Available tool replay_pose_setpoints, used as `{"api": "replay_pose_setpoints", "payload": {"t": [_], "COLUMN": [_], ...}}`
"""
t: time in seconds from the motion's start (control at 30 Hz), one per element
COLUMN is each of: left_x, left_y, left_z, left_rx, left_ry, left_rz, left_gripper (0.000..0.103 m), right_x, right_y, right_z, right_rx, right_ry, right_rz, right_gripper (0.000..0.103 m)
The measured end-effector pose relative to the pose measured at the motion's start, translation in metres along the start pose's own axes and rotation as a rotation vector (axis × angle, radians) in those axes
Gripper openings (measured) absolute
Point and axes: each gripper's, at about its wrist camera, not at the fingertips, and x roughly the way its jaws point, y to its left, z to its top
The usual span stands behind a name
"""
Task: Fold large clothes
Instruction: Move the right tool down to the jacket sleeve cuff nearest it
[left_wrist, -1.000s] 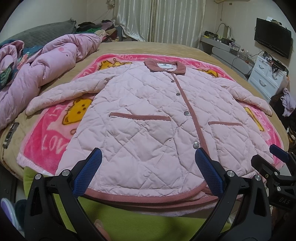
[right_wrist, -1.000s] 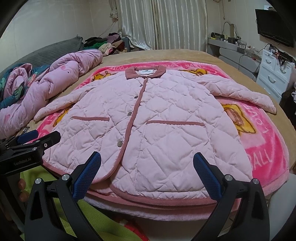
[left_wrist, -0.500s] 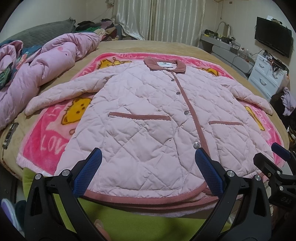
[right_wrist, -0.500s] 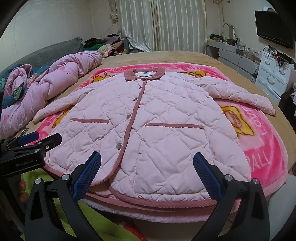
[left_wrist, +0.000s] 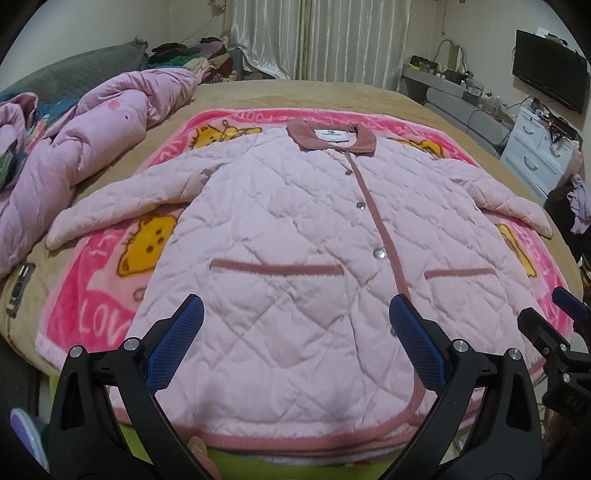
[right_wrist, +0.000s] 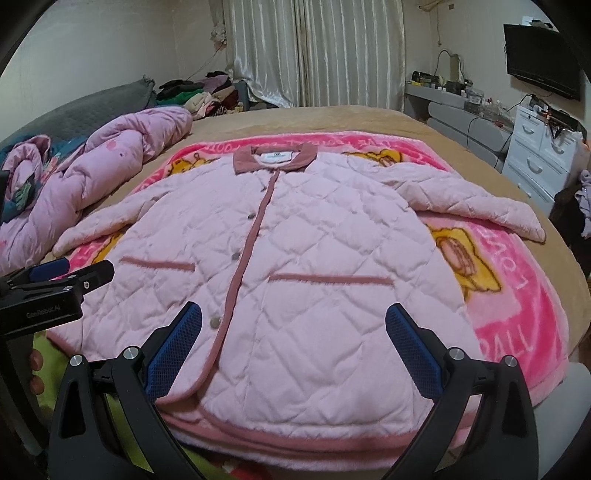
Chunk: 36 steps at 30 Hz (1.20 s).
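Note:
A pale pink quilted jacket (left_wrist: 280, 229) with dusty-rose collar, placket and pocket trim lies flat and buttoned, front up, sleeves spread, on a pink cartoon blanket (left_wrist: 96, 295). It also fills the right wrist view (right_wrist: 314, 258). My left gripper (left_wrist: 295, 332) is open and empty, hovering over the jacket's lower hem left of the placket. My right gripper (right_wrist: 293, 334) is open and empty over the hem right of the placket. The right gripper shows at the left wrist view's right edge (left_wrist: 554, 325), the left gripper at the right wrist view's left edge (right_wrist: 62, 277).
The blanket lies on a tan bed (left_wrist: 295, 96). A crumpled pink duvet (left_wrist: 92, 129) lies on the bed's left side. A pile of clothes (right_wrist: 199, 96) sits at the far left. White drawers (right_wrist: 539, 162), a desk and a wall TV (right_wrist: 539, 62) stand at the right.
Both grippers have moved slightly forward and lower over the jacket's hem, both still open. The jacket has not moved.

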Motion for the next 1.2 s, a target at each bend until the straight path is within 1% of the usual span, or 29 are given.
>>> {"api": "replay_pose_setpoints", "payload": {"t": [0.17, 0.37, 0.53, 0.77, 1.07, 1.2], "left_x": [0.014, 0.033, 0.051, 0.078, 0.109, 0.124], "left_y": [-0.005, -0.010, -0.015, -0.026, -0.046, -0.056], "left_z": [0.022, 0.046, 0.065, 0.089, 0.118, 0.126], "left_rx": [0.001, 0.004, 0.011, 0.031, 0.055, 0.070], "left_ry": [0.008, 0.017, 0.020, 0.036, 0.057, 0.069], "left_rz": [-0.006, -0.013, -0.010, -0.025, -0.045, -0.049], "left_gripper": [0.094, 0.094, 0.094, 0.094, 0.094, 0.094], "right_x": [0.019, 0.038, 0.062, 0.099, 0.128, 0.140], "right_y": [-0.006, -0.009, -0.018, -0.041, -0.079, -0.108], "right_z": [0.019, 0.043, 0.065, 0.093, 0.122, 0.132], "right_rx": [0.005, 0.003, 0.020, 0.065, 0.124, 0.184], "right_ry": [0.024, 0.018, 0.058, 0.097, 0.087, 0.093], "right_rz": [0.012, 0.026, 0.054, 0.030, -0.032, -0.053], "right_gripper": [0.099, 0.099, 0.099, 0.099, 0.099, 0.099]}}
